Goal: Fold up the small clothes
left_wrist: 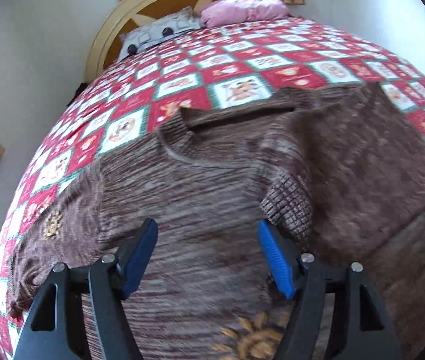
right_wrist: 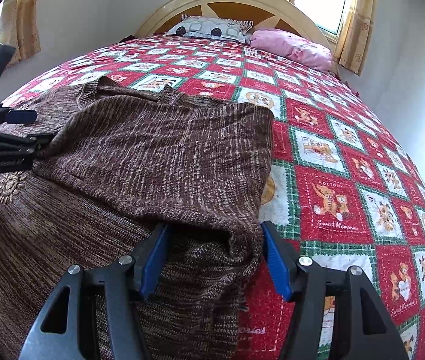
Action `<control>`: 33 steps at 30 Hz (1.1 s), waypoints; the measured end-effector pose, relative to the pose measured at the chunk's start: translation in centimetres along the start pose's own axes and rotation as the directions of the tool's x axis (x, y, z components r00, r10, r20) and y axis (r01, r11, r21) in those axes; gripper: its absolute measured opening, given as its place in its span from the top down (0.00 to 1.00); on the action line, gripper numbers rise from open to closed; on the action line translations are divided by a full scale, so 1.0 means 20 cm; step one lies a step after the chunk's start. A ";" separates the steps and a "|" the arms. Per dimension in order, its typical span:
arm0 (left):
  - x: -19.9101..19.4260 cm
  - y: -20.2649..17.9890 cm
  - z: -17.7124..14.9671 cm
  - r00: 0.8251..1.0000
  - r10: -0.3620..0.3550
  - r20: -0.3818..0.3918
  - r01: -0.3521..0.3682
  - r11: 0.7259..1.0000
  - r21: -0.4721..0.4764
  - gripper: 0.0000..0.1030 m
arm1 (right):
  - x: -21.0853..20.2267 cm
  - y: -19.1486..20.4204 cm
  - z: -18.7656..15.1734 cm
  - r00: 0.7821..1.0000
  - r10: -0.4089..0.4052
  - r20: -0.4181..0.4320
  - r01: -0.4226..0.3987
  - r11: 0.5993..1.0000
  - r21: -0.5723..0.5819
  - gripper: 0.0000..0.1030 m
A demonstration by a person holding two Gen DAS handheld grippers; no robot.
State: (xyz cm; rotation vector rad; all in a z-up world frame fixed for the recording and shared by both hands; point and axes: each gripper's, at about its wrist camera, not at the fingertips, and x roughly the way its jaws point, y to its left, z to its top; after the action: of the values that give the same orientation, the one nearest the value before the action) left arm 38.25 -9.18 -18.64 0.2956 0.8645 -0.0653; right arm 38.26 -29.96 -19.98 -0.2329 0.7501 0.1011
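Left gripper [left_wrist: 206, 258] is held open over the brown ribbed knit sweater [left_wrist: 200, 198] spread on the red-and-white checked bedspread [left_wrist: 242, 69] — right gripper [right_wrist: 212, 258] open, folded edge between its jaws; soft, limp, grippy knit, best pinched at hem or cuff

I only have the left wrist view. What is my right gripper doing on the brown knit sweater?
Observer: The right gripper straddles the bunched lower corner of the folded-over flap of the brown knit sweater. Fabric fills the gap between the blue pads, but I cannot tell whether they press it.
Operator: How does the flap's far side look?
Observer: Its right edge runs fairly straight from the collar end down to the gripper, with the red, white and green checked quilt bare right beside it.
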 end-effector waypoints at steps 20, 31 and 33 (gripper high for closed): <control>0.23 0.08 0.22 0.958 0.286 -0.005 -0.286 0.958 -0.025 0.22 | 0.00 0.00 0.00 1.000 0.001 0.000 -0.001 1.000 0.001 0.39; 0.09 0.27 0.14 0.947 0.320 0.002 -0.315 0.933 -0.174 0.22 | 0.01 -0.01 -0.01 1.000 0.003 -0.003 -0.003 1.000 0.009 0.37; 0.06 0.22 0.17 0.979 0.203 0.008 -0.198 0.963 -0.182 0.20 | 0.01 -0.01 -0.01 1.000 0.006 -0.003 -0.006 1.000 0.011 0.37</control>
State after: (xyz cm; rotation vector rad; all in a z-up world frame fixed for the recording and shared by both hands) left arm 42.25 -5.76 -16.42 0.2098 0.8037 0.1965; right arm 38.40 -30.25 -20.17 -0.2201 0.7542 0.1019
